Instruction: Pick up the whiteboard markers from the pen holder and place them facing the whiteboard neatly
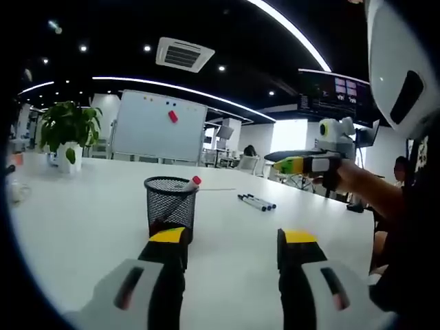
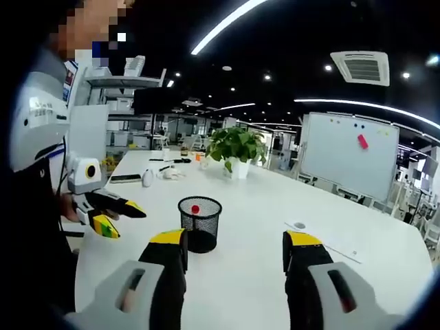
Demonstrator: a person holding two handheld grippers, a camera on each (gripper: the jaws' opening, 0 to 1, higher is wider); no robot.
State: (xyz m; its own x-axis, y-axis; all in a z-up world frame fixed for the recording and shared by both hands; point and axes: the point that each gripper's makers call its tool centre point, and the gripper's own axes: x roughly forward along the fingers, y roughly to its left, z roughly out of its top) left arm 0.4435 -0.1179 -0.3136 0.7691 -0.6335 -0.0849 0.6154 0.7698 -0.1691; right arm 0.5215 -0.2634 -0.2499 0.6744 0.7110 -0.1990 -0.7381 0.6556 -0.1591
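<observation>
Clearly, in the left gripper view the left gripper [image 1: 234, 251] stood with its yellow-tipped jaws spread apart at the bottom of the frame, holding nothing. Just above its left jaw, slightly left of centre, sat the black mesh pen holder [image 1: 170, 205] on the white table [image 1: 82, 227]. A red-capped marker [image 1: 192, 183] leaned out over the holder's right rim. To the right of centre, farther back on the table, a small group of whiteboard markers [image 1: 257, 202] lay side by side, well apart from the holder. The whiteboard [image 1: 158, 128] stood in the upper middle behind the table, with a red magnet [image 1: 172, 116] on it. A potted plant [image 1: 69, 134] stood at the left edge. At the right, the right gripper [image 1: 283, 161] was held above the table in a person's hand [image 1: 344, 177], its jaws looking parted with nothing between them.

In the right gripper view the right gripper's own jaws were also spread and empty at the bottom of the frame. The pen holder sat near centre, just above the left jaw, the marker's red cap visible inside. The left gripper appeared at the left edge, jaws apart. The plant stood upper centre, the whiteboard at upper right.
</observation>
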